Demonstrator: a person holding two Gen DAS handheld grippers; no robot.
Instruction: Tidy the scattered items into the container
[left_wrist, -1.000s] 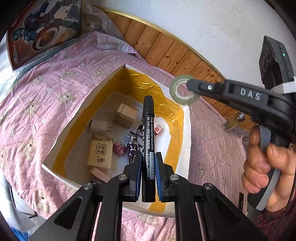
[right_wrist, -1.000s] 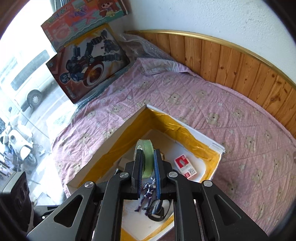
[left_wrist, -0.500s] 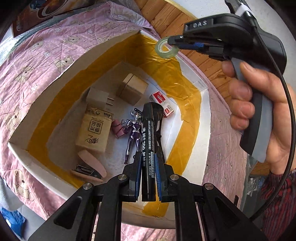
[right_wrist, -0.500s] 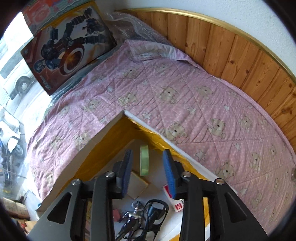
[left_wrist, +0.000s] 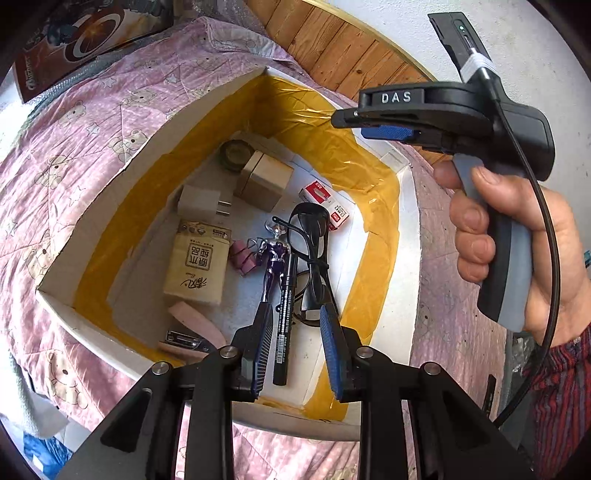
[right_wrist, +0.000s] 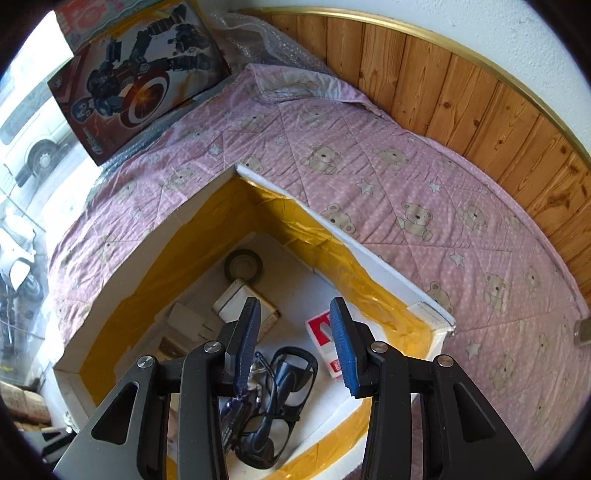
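The left gripper is seen nearest in its own view, its jaws spread wide and nothing clasped between them. A black marker lies loose in the gap, resting on the floor of the container and not visibly touched by either blue pad. The marker rests just beside a purple figurine and a pair of black glasses. To the left, a tissue pack and a pink stapler are found on the container floor. Farther in, a white charger, a tan box and a red-and-white small box are seen. The tape roll lies flat in the far corner of the container, touching the tan box.

The right gripper is held above the container with its jaws released and wide apart, empty. In the left wrist view it is seen from the side, gripped by a hand at the right. Beneath it the glasses and the red-and-white small box are visible, and beyond them the tape roll rests in the corner.

The container, white-walled and lined with yellow tape, stands on a bed covered by a pink bear-print quilt. A toy box is propped at the far end, before a wood-panelled wall.
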